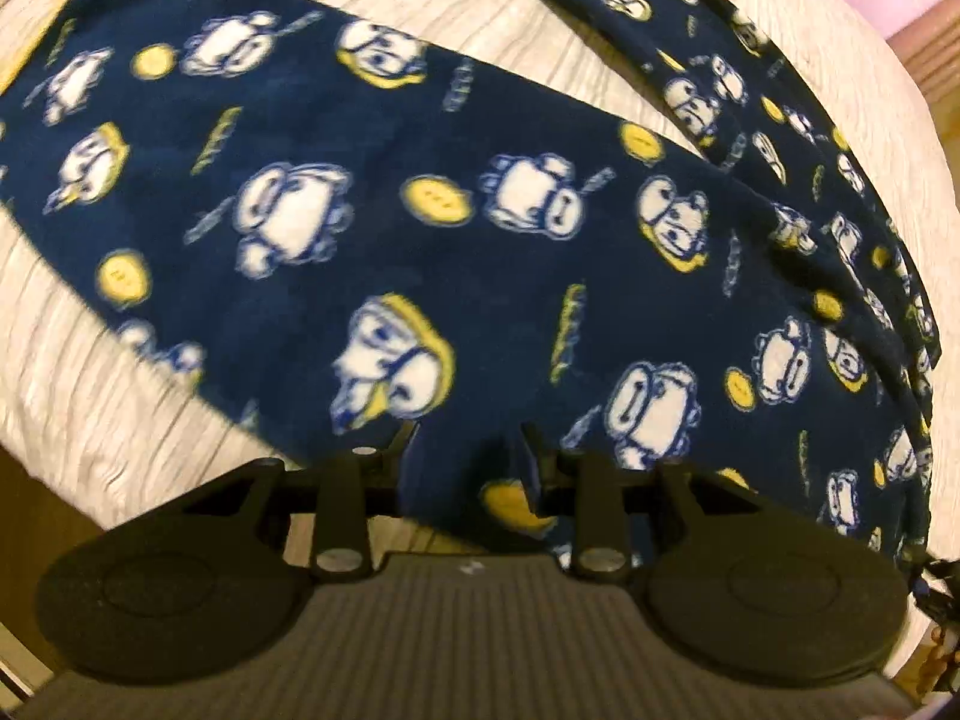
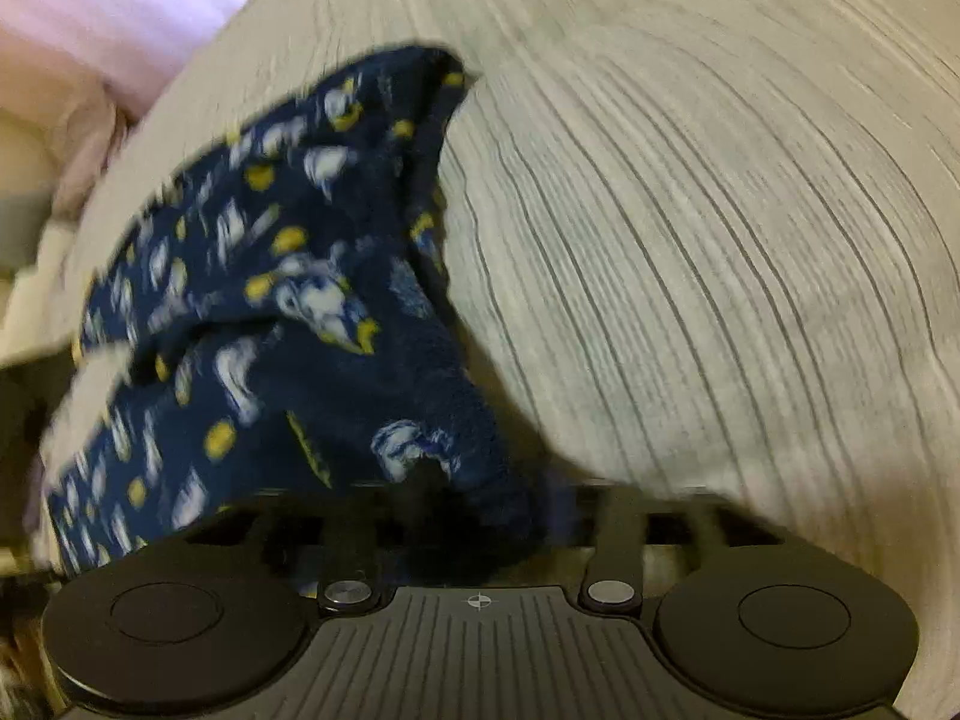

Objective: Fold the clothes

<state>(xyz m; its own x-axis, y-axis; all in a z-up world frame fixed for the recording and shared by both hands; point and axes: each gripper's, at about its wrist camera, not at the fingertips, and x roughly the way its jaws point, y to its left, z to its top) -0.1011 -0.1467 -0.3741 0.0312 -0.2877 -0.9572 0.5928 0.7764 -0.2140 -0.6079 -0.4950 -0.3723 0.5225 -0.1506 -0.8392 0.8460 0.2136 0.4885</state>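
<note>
The left gripper, fingers spread apart, pokes into the near edge of navy cartoon-print fleece pants on a pale ribbed bedspread; whether it has any cloth is unclear. From it one leg runs long, away and to the left, the other slanting off to the upper right. The right gripper appears clamped on a bunched end of the same pants, though blur hides its fingers. The fabric trails left and away from it. Judged from this, both hands sit at one end, and the next fold would carry that end along the leg's length.
</note>
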